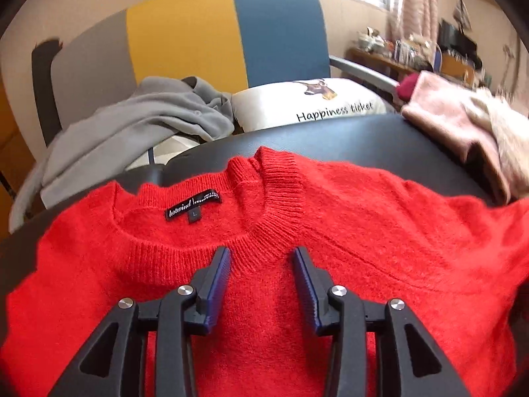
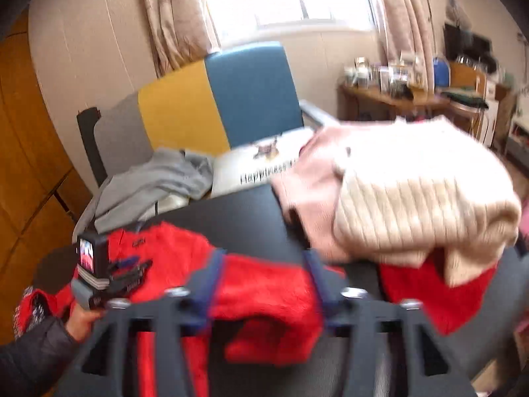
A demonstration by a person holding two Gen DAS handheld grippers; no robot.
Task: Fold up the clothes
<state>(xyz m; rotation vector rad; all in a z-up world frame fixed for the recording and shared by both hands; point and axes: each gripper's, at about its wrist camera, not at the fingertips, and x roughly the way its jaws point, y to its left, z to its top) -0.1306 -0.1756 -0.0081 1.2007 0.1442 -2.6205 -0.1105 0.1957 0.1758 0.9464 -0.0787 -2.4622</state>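
Observation:
A red knit sweater [image 1: 363, 231] lies spread front-up on a black table [image 1: 363, 132], its collar and black neck label [image 1: 193, 206] towards the far edge. My left gripper [image 1: 262, 251] hovers open just below the collar, with nothing between its blue pads. In the right wrist view the picture is blurred. My right gripper [image 2: 263, 256] stands wide open over a bunched fold of the red sweater [image 2: 264, 297], which shows between its fingers; I cannot tell whether they touch it. The left gripper [image 2: 139, 264] and the hand holding it appear at the left.
Folded pink and cream knitwear [image 2: 413, 198] is stacked at the table's right, over part of the red cloth. Behind the table stands a grey, yellow and blue chair [image 1: 231, 33] holding a grey garment [image 1: 132, 125] and a white printed pillow [image 1: 314, 106]. A cluttered desk [image 2: 396, 96] is far right.

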